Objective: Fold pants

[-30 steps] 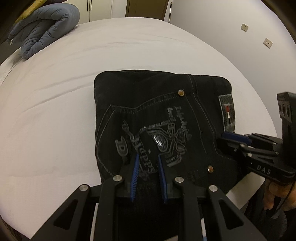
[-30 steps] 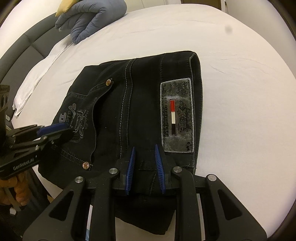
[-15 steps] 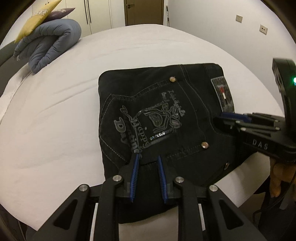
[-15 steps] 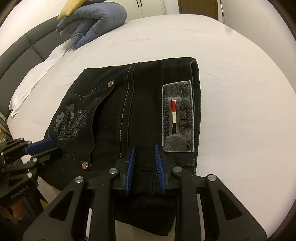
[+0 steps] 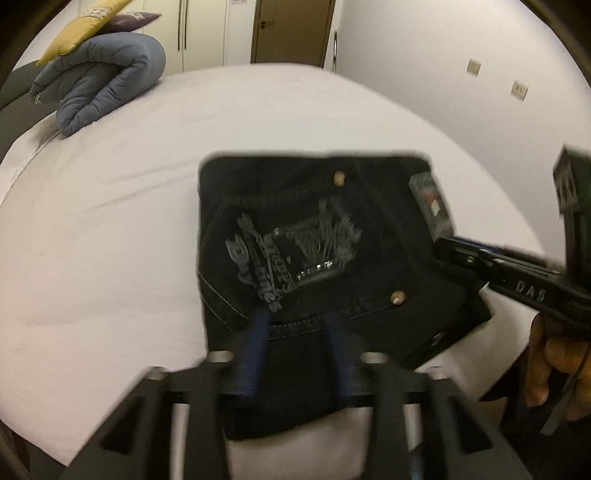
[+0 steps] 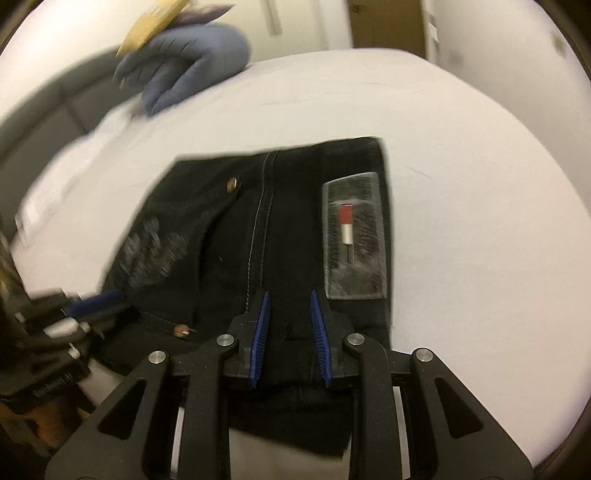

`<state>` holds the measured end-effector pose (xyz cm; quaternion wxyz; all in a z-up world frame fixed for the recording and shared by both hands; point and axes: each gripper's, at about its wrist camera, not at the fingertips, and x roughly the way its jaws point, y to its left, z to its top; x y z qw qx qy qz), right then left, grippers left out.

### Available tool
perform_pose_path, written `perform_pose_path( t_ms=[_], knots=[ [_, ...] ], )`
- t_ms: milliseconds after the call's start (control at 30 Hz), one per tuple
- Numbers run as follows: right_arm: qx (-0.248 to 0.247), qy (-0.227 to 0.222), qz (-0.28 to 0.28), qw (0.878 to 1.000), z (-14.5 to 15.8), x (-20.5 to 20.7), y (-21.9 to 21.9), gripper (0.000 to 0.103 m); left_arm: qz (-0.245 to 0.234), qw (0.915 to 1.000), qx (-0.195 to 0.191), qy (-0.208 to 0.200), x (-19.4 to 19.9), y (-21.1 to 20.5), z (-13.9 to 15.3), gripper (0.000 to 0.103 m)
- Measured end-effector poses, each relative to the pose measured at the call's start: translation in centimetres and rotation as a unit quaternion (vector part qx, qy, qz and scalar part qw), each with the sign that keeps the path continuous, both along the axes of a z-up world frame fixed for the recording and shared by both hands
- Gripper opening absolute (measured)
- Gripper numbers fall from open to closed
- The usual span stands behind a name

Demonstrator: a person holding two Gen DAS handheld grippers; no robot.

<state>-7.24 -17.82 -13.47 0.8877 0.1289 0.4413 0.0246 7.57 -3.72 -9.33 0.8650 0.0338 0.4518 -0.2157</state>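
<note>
Black jeans lie folded into a compact rectangle on the white bed, back pocket embroidery and grey waist patch facing up. My left gripper is open and empty, hovering above the near edge of the jeans. My right gripper is open and empty above the waistband end; it also shows in the left wrist view at the right. The left gripper shows in the right wrist view at the lower left. Both views are motion-blurred.
A rolled blue-grey duvet with a yellow pillow on top sits at the bed's far left. A dark headboard lies beyond. The bed's near edge runs just under the jeans. A door and wall stand behind.
Both grippers have pulled back and risen away from the folded jeans, which stay flat on the bed. More of the room has come into view.
</note>
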Motion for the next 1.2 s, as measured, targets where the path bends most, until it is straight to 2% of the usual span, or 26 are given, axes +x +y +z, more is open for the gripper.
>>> perform_pose_path(
  t_ms=[33,67,100,133,167,200,267,333,400,533,633,700,800,867,967,1000,1033,1100,1200],
  knots=[
    [0.026,-0.008,-0.015,1.0,0.6,-0.6,-0.8,0.023,0.017,0.9995,-0.001,-0.026,-0.2,0.6,1.4,0.087],
    [0.054,-0.025,-0.03,0.998,1.4,-1.4,-1.9,0.028,0.026,0.9987,-0.006,-0.043,-0.3,1.1,2.2,0.096],
    [0.07,-0.035,-0.04,0.996,1.9,-2.0,-2.7,0.045,0.036,0.9974,-0.017,-0.061,-0.3,1.8,3.3,0.103],
    [0.082,-0.041,-0.049,0.995,2.1,-2.5,-3.5,0.059,0.039,0.9969,-0.03,-0.062,0.4,2.3,3.7,0.103],
    [0.095,-0.046,-0.06,0.993,2.3,-2.9,-4.4,0.077,0.039,0.9972,-0.04,-0.048,1.3,2.7,3.8,0.103],
    [0.113,-0.053,-0.067,0.99,2.4,-3.1,-5.4,0.078,0.039,0.9979,-0.047,-0.024,2.6,2.9,3.4,0.103],
    [0.141,-0.042,-0.059,0.987,2.2,-2.6,-6.7,0.078,0.041,0.998,-0.047,0.014,4.5,3.0,2.2,0.103],
    [0.173,-0.005,-0.051,0.984,1.2,-1.5,-7.7,0.078,0.039,0.9958,-0.054,0.062,6.4,3.3,0.3,0.102],
    [0.224,0.027,-0.049,0.973,-0.1,-0.5,-8.9,0.076,0.045,0.9922,-0.059,0.1,8.1,3.7,-1.2,0.102],
    [0.286,0.074,-0.053,0.954,-3.1,1.8,-11.0,0.069,0.053,0.9872,-0.063,0.136,9.4,4.0,-3.0,0.101],
    [0.307,0.104,-0.053,0.945,-5.1,3.5,-11.7,0.061,0.045,0.9831,-0.067,0.164,10.6,3.7,-4.1,0.098],
    [0.32,0.108,-0.048,0.94,-5.6,4.3,-11.6,0.059,0.037,0.9801,-0.061,0.185,11.0,3.0,-5.0,0.098],
    [0.337,0.123,-0.033,0.933,-6.5,5.8,-10.9,0.057,0.03,0.9816,-0.043,0.184,10.9,1.8,-5.4,0.098],
    [0.336,0.129,-0.026,0.933,-6.8,6.1,-10.1,0.057,0.024,0.9815,-0.041,0.185,10.8,1.2,-5.5,0.097],
    [0.339,0.128,-0.024,0.932,-6.8,6.0,-9.1,0.056,0.012,0.9827,-0.034,0.182,10.6,0.3,-5.4,0.076],
    [0.338,0.13,-0.025,0.932,-6.9,6.0,-9.0,0.051,0.008,0.9828,-0.034,0.181,10.6,0.0,-5.3,0.065],
    [0.335,0.132,-0.027,0.933,-6.9,6.1,-8.9,0.047,0.006,0.9832,-0.029,0.18,10.5,-0.3,-5.2,0.062],
    [0.322,0.138,-0.033,0.936,-6.9,6.0,-8.6,0.033,0.002,0.9851,-0.014,0.171,10.2,-0.9,-4.9,0.056],
    [0.305,0.13,-0.037,0.943,-6.6,5.6,-7.9,0.029,0.0,0.9866,-0.008,0.163,9.6,-1.2,-4.6,0.047]
  ],
)
